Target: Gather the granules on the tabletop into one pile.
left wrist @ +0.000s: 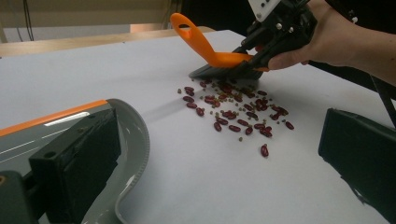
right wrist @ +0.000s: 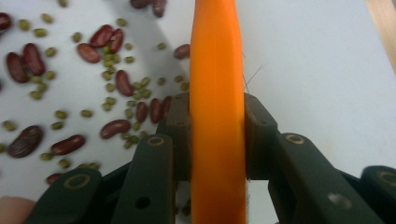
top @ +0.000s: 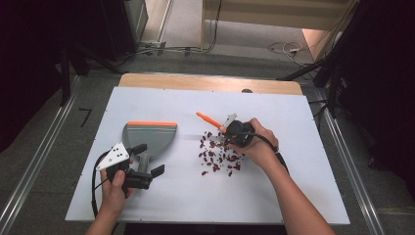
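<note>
Lower left, the left gripper (top: 145, 157) hangs spread over the handle of an empty grey dustpan (top: 149, 137). Mid-frame, the right gripper (right wrist: 217, 135) pinches an orange brush (left wrist: 219, 58), bristles against scattered beans (top: 219, 154).

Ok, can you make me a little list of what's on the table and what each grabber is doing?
table: white tabletop
spill: red beans mixed with small green beans
brush: orange brush, bristles down beside the spill
dustpan: grey dustpan with orange edge, left of the spill
right gripper: shut on the brush handle
left gripper: open, around the dustpan handle
</note>
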A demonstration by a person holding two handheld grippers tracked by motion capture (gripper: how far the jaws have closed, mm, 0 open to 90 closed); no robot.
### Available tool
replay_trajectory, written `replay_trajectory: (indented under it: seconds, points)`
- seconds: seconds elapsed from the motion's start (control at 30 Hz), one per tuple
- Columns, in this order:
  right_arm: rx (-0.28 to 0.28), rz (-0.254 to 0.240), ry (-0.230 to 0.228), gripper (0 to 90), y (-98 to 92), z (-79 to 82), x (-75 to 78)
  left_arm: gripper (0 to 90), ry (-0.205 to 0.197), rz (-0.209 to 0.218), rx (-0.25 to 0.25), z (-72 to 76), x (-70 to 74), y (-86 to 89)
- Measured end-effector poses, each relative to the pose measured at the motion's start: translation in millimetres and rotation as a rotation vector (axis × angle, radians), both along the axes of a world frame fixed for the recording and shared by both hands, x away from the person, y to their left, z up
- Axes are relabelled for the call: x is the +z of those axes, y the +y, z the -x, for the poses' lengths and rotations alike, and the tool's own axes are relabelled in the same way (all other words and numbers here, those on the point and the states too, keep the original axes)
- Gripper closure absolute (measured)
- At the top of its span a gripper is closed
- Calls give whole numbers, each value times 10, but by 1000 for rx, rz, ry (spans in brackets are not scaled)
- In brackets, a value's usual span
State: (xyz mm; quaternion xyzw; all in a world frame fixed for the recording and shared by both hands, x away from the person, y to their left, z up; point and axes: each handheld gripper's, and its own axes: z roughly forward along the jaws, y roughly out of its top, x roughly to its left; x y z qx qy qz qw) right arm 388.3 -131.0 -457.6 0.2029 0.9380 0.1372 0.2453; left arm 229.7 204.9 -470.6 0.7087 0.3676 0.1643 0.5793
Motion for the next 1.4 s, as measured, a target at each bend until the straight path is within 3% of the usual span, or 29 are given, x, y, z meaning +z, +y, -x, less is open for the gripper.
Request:
replay_trajectory:
  seconds: [0.47, 0.67, 0.8, 0.87, 0.93, 1.13, 1.27, 1.4]
  points:
    - [80, -8, 45, 673, 6, 287, 5, 0, 0, -1, 6, 1, 2, 11]
    - [120, 11, 66, 674, -2, 365, 37, 0, 4, -3, 10, -1, 5, 15]
    - [144, 19, 41, 681, -39, 357, 113, 0, 0, -1, 10, 3, 11, 27]
    - [124, -17, 38, 685, -73, 328, 182, 0, 1, -4, 10, 2, 10, 28]
    - [129, -34, 3, 685, -90, 273, 252, 0, 2, -4, 12, -2, 8, 26]
    - [154, -52, -53, 686, 34, 68, 428, 0, 3, -5, 13, -6, 8, 31]
    - [237, -22, -117, 686, 197, -115, 350, 0, 2, -7, 16, -2, 12, 44]
    - [245, -3, -129, 686, 368, -254, 194, 0, 0, -6, 18, -3, 13, 63]
